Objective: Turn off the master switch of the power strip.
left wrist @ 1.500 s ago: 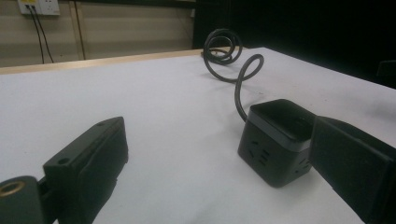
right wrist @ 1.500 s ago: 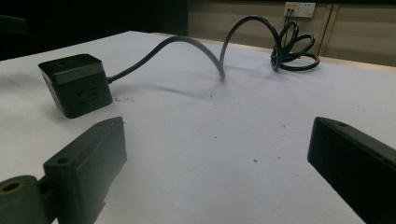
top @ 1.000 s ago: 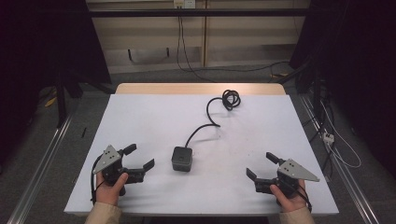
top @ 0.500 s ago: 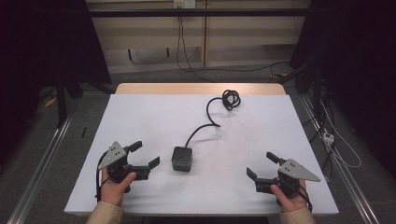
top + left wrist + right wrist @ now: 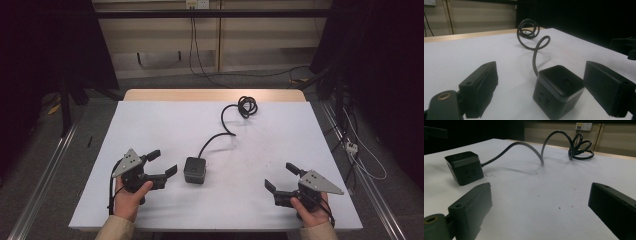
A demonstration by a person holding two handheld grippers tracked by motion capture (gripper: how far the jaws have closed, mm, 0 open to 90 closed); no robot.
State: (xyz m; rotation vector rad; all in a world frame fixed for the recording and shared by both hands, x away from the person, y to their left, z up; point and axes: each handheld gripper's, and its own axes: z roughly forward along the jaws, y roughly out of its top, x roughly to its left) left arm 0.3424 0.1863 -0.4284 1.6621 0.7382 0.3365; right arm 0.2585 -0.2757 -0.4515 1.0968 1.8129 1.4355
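Black socket cube at lower centre of the high view, on white table; cord coiled toward upper centre. Left gripper just beside cube, jaws apart, just been closing, gripping nothing. Right gripper lower right, jaws released, well apart from cube.

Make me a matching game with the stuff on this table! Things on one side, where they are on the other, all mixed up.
Things:
1. black cube socket
2. coiled cable end
3. left gripper
4. right gripper

Places or states:
A. near the table's far edge
B. near the front right of the table, jaws open, nothing between them
C. middle of the white table, cord running away from it
D. just left of the cube, jaws open and aimed at it

Pairs: 1-C, 2-A, 3-D, 4-B
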